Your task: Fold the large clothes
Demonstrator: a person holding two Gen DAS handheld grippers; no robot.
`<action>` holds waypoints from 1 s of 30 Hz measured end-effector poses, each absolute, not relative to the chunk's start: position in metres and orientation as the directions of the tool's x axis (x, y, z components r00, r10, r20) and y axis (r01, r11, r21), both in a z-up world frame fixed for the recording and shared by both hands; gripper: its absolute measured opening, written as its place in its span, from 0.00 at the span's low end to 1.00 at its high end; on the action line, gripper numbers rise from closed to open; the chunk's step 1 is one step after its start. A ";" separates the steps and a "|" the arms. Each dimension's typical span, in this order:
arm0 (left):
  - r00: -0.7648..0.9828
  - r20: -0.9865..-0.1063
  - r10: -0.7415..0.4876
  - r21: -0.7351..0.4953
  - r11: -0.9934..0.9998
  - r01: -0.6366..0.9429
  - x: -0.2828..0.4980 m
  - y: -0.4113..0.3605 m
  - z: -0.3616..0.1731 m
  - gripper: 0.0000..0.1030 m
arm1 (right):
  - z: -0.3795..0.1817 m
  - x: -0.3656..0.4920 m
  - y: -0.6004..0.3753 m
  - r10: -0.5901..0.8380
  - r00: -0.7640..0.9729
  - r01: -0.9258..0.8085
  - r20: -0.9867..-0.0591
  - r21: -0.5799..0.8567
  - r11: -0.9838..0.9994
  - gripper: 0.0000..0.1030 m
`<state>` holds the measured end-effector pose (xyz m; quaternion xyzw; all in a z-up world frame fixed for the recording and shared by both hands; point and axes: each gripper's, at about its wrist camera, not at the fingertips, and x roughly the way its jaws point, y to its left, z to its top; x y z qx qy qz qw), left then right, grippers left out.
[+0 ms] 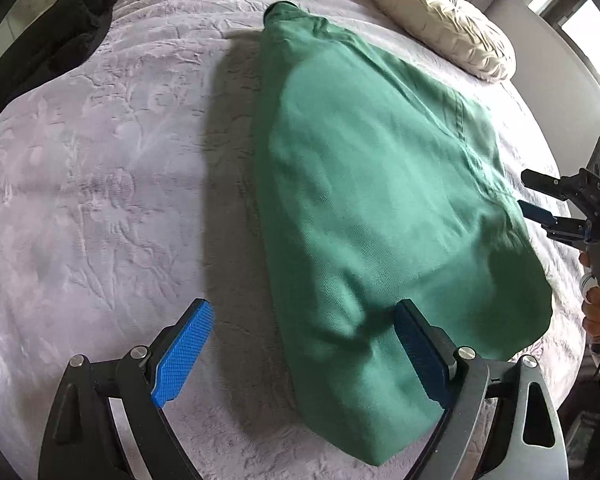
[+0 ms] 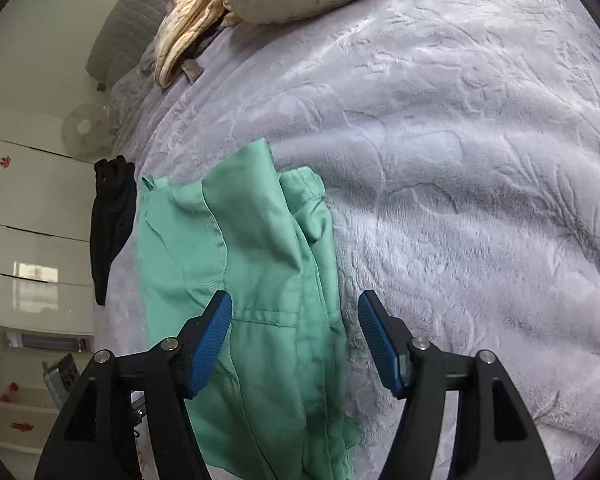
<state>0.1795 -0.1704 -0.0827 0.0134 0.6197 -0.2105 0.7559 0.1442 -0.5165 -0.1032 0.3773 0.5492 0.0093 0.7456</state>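
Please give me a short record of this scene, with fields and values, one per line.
surface: bed with lilac blanket
main item: green garment, folded lengthwise, lying flat
left gripper: open, at the garment's near end
right gripper: open, above the garment's edge
other items: black garment at bed edge; cream pillow at far side
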 end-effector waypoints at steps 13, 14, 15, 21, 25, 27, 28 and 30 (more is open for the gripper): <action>0.124 -0.945 -0.301 -0.248 0.912 0.328 0.177 -0.177 -0.088 0.90 | -0.113 0.143 -0.518 0.448 0.389 0.401 -0.805 0.586 0.704 0.69; 0.121 -0.945 -0.304 -0.251 0.911 0.326 0.177 -0.177 -0.088 0.90 | -0.114 0.143 -0.518 0.451 0.389 0.399 -0.803 0.588 0.704 0.69; 0.117 -0.943 -0.310 -0.260 0.911 0.321 0.178 -0.178 -0.089 0.90 | -0.115 0.144 -0.519 0.455 0.387 0.395 -0.802 0.591 0.703 0.69; 0.083 -0.886 -0.457 -0.416 0.860 0.295 0.190 -0.172 -0.087 0.90 | -0.123 0.152 -0.524 0.501 0.399 0.368 -0.768 0.635 0.680 0.69; 0.012 -0.889 -0.458 -0.431 0.846 0.314 0.198 -0.174 -0.105 0.90 | -0.134 0.162 -0.529 0.535 0.406 0.354 -0.741 0.668 0.655 0.76; -0.056 -0.859 -0.509 -0.501 0.813 0.295 0.199 -0.175 -0.117 0.90 | -0.141 0.169 -0.531 0.556 0.405 0.344 -0.726 0.684 0.643 0.76; -0.073 -0.849 -0.524 -0.521 0.805 0.283 0.199 -0.177 -0.121 0.90 | -0.143 0.172 -0.531 0.567 0.406 0.337 -0.717 0.694 0.637 0.76; -0.096 -0.834 -0.543 -0.547 0.795 0.260 0.200 -0.183 -0.130 0.90 | -0.148 0.181 -0.531 0.593 0.409 0.322 -0.694 0.718 0.617 0.76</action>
